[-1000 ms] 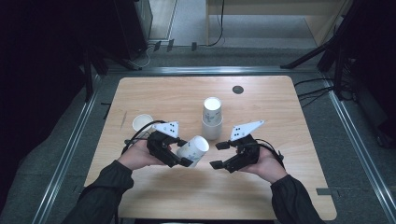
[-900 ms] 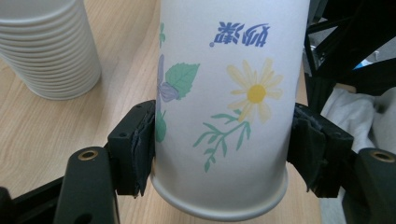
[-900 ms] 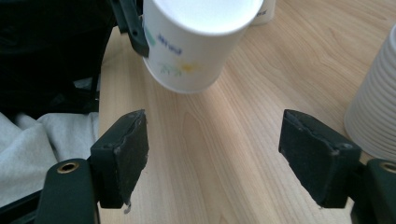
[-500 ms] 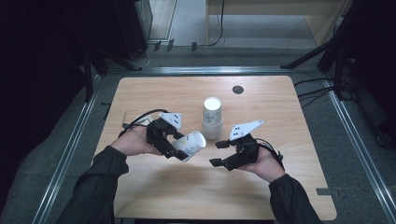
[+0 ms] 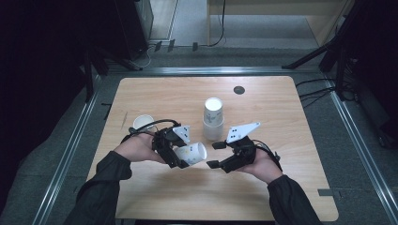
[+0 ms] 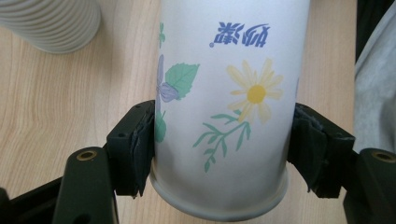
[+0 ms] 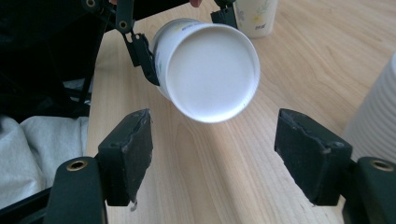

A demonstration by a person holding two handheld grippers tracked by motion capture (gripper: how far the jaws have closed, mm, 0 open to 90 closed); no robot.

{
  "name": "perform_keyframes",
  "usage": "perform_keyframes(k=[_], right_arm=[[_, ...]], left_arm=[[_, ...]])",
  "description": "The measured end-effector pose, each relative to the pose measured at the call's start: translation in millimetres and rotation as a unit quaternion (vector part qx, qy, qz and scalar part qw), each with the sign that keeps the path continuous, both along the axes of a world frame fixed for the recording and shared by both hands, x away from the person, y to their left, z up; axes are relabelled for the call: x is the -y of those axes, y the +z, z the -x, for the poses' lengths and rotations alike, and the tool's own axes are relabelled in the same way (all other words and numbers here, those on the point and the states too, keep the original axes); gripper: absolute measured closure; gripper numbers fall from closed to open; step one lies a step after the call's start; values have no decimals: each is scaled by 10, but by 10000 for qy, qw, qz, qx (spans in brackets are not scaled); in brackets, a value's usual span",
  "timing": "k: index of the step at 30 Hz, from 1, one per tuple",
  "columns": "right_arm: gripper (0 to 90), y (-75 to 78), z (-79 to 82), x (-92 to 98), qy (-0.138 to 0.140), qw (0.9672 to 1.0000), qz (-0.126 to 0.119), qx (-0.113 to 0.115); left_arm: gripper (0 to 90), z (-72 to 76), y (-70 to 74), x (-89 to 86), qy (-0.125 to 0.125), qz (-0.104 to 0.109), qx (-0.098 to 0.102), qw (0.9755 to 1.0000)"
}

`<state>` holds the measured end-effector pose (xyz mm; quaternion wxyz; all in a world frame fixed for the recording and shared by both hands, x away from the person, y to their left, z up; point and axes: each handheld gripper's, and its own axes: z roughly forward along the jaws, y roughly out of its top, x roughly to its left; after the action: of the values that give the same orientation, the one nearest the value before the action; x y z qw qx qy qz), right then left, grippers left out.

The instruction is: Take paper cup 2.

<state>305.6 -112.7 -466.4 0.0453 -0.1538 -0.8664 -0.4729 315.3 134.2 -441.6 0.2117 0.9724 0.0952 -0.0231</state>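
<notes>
Two black handheld grippers are showing at a wooden table: the left gripper (image 5: 187, 157) and the right gripper (image 5: 212, 154) are each carrying a grey three-cornered plate dotted with black marks and trailing a black cable. Brass-ringed screw holes are sitting at the base of the black, rough-padded jaws. Dark long sleeves (image 5: 101, 187) are covering the person's forearms.

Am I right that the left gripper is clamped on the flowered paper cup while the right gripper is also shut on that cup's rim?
Not quite. The left gripper is clamped on the flowered paper cup, but the right gripper is not shut on it: the right gripper view shows its jaws standing apart with the cup's mouth ahead of them, untouched. The high view also shows a gap between the two.
</notes>
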Motion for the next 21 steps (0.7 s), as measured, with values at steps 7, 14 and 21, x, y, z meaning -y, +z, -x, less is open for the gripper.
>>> perform_keyframes(k=[7, 14, 21], right_arm=[[248, -48, 17, -126, 131, 9998, 121, -10], [244, -91, 32, -255, 351, 9993, 153, -36], [268, -130, 89, -342, 537, 9981, 294, 106]], left_arm=[[298, 83, -50, 78, -266, -300, 95, 9992], [298, 125, -58, 161, -416, -384, 45, 9984], [297, 185, -53, 239, -568, -356, 52, 9977]])
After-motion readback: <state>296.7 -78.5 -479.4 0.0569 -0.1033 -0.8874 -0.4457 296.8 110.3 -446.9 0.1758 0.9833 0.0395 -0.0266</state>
